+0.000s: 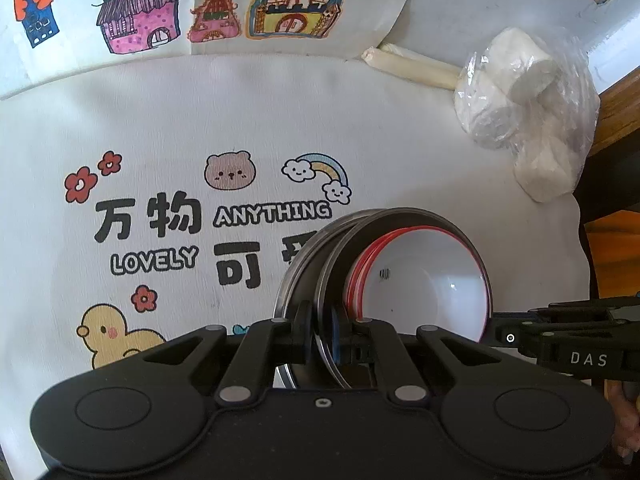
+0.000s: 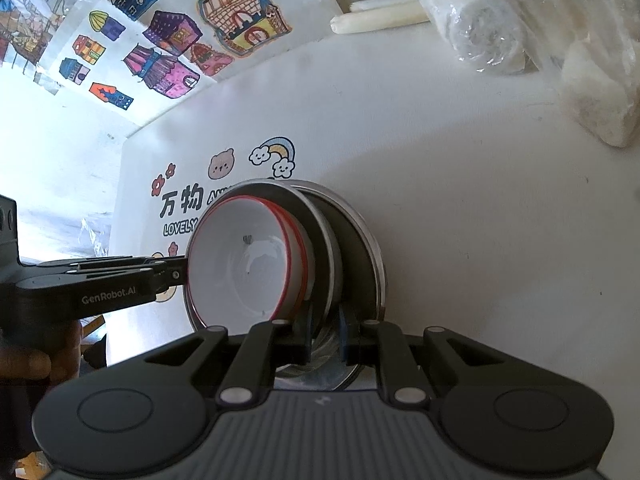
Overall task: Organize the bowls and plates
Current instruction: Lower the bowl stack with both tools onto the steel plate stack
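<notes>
Two nested white bowls with red rims (image 1: pixel 432 280) (image 2: pixel 248 264) sit inside a steel plate (image 1: pixel 344 248) (image 2: pixel 316 232), with a second steel plate (image 1: pixel 292 276) (image 2: pixel 360 232) behind it. The stack appears on edge in both views, over the printed white cloth. My left gripper (image 1: pixel 330 336) is shut on the inner plate's rim. My right gripper (image 2: pixel 326 336) is shut on the rim at the opposite side. Each gripper shows in the other's view: the right gripper (image 1: pixel 500 336) touches the bowls' side, and the left gripper (image 2: pixel 180 274) does the same.
A white cloth (image 1: pixel 200 120) printed with cartoons and lettering covers the table. A clear bag of white rolls (image 1: pixel 528 108) (image 2: pixel 500 28) and cream sticks (image 1: pixel 412 66) (image 2: pixel 376 20) lie at the back right. Coloured house drawings (image 1: pixel 140 12) lie behind. A wooden edge (image 1: pixel 616 112) borders the right.
</notes>
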{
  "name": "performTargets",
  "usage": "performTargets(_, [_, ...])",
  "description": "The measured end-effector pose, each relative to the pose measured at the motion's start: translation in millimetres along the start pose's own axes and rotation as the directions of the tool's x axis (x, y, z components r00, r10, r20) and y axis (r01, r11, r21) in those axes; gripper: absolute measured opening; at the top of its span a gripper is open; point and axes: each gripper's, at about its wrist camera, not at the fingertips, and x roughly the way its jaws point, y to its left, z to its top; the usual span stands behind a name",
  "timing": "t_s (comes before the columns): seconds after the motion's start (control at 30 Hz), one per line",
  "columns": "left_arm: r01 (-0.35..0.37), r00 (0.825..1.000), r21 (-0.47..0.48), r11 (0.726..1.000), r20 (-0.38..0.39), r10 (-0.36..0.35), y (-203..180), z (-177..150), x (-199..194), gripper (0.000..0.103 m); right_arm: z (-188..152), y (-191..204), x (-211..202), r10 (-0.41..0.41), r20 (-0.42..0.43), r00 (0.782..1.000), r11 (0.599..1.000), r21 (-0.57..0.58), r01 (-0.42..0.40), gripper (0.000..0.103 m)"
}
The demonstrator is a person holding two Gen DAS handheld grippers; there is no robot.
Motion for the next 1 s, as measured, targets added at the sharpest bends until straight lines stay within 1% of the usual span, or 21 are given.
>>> performTargets(0.8, [-0.006,1.0,0.008,1.0,0.025,0.006,5,9,6,0.008,11,3,4,-0.007,0.035,0.999,1.0,0.018,0.006,0.015])
performTargets(1.0, [-0.005,1.0,0.01,1.0,0.031,0.005,5,9,6,0.009,11,4,4,-0.016,0.039,0.999,1.0,0.009,0.015,0.017])
